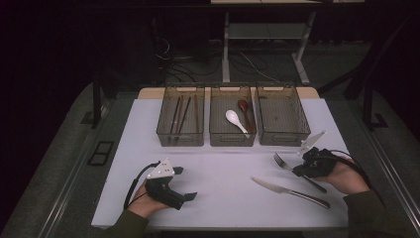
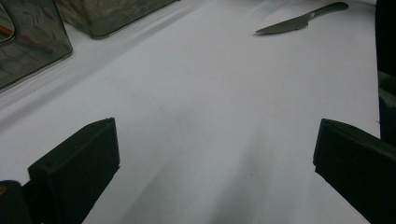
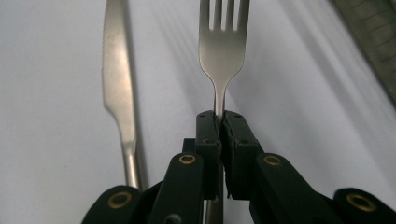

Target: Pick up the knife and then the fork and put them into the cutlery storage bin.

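My right gripper (image 3: pixel 219 116) has its jaws clamped tight on the fork (image 3: pixel 222 42) neck, just right of the knife (image 1: pixel 289 191) on the table (image 1: pixel 223 188). My left gripper (image 1: pixel 185 183) sits with jaws wide, nothing between them. Three bins at the back: left bin (image 1: pixel 181 139) has chopsticks (image 1: pixel 181 114), middle bin (image 1: pixel 232 140) has a white spoon (image 1: pixel 234 119) and a brown spoon (image 1: pixel 244 110), right bin (image 1: pixel 282 140) looks bare.

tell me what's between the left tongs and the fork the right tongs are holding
In the high view, the knife lies on the white table between the open left tongs and the fork clamped in the right tongs; otherwise that stretch is bare.
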`<control>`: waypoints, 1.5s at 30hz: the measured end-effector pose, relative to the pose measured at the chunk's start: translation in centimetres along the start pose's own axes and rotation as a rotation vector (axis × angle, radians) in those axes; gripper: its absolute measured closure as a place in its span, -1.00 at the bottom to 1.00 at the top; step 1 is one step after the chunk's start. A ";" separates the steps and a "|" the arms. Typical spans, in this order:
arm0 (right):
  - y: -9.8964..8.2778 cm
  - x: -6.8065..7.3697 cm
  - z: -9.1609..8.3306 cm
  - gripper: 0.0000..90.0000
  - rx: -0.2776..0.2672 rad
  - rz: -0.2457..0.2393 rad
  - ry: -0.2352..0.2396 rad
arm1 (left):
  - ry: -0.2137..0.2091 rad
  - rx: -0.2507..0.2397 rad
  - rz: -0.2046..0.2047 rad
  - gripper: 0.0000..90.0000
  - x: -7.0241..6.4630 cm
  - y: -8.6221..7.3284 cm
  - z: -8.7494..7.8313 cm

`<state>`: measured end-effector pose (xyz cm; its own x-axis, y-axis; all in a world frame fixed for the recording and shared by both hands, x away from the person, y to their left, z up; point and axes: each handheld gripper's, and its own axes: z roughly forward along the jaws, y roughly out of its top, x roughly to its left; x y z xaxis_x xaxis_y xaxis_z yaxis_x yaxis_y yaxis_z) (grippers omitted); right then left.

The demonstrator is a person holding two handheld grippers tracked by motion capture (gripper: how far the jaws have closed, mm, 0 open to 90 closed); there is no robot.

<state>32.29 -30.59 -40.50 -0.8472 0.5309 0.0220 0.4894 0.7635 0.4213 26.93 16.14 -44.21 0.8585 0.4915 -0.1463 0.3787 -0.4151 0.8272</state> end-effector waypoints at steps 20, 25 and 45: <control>0.7 -2.5 -1.8 0.89 -0.293 0.144 -0.037 | -0.005 0.003 0.002 -1.00 0.1 -0.1 0.1; 0.8 -3.3 -2.6 0.89 -0.368 0.185 -0.037 | -0.009 0.001 0.004 -1.00 0.1 -0.1 0.0; 3.0 -5.8 -5.7 0.89 -0.570 0.262 -0.103 | -0.017 0.001 0.013 -1.00 0.1 -0.2 0.1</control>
<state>37.52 -33.46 -34.20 -0.6759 0.7281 0.1143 0.4667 0.3029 0.8309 27.01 16.20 -44.47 0.8691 0.4730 -0.1448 0.3679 -0.4223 0.8285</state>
